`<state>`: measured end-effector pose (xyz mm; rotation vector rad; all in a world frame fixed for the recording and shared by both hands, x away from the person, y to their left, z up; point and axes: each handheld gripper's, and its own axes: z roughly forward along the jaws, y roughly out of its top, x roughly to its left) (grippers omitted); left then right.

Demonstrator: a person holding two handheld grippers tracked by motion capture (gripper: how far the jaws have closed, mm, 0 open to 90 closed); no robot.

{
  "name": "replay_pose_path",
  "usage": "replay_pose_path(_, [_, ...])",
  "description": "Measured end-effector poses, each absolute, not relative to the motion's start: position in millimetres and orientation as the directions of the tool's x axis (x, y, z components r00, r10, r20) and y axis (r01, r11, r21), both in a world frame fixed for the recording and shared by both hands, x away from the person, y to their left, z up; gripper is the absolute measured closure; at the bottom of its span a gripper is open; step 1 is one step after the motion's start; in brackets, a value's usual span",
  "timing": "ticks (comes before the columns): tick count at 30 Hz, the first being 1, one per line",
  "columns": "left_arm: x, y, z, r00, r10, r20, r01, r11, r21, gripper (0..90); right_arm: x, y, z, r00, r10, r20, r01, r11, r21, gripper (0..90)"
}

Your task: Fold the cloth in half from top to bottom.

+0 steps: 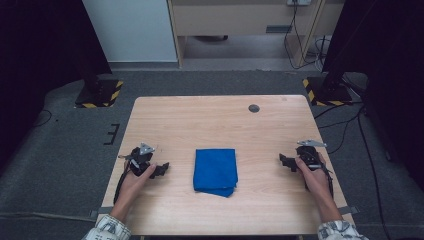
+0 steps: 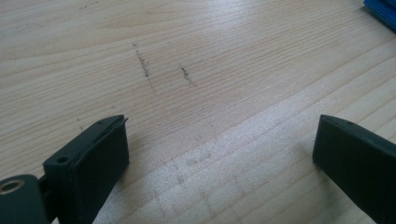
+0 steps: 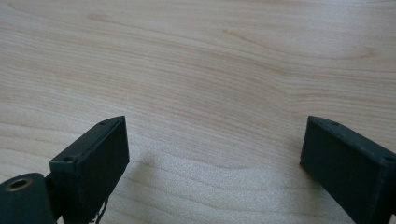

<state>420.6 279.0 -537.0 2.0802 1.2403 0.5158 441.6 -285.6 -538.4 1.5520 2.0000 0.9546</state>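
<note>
A folded blue cloth (image 1: 215,171) lies flat near the middle of the wooden table (image 1: 215,120). My left gripper (image 1: 161,170) rests on the table to the cloth's left, held in a hand, its jaws pointing toward the cloth. In the left gripper view that gripper (image 2: 219,140) is open over bare wood, and a corner of the blue cloth (image 2: 382,10) shows at the top right. My right gripper (image 1: 285,161) sits to the cloth's right, also hand-held. Seen from its own camera, the right gripper (image 3: 215,140) is open with only wood grain between the jaws.
A small round dark spot (image 1: 254,108) marks the table's far right part. Two stand bases with yellow-black tape (image 1: 100,93) (image 1: 327,91) sit on the grey floor beyond the far corners. Cables (image 1: 350,120) trail on the floor at the right.
</note>
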Motion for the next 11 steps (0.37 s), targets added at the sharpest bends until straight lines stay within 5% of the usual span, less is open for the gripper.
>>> replay_pose_path(11, [420.7, 278.5, -537.1, 0.475, 0.88, 0.005, 0.624, -0.341, 0.703, 2.3, 439.0, -272.4, -539.5, -0.307, 0.952, -0.002, 0.667, 0.216, 0.713, 4.6])
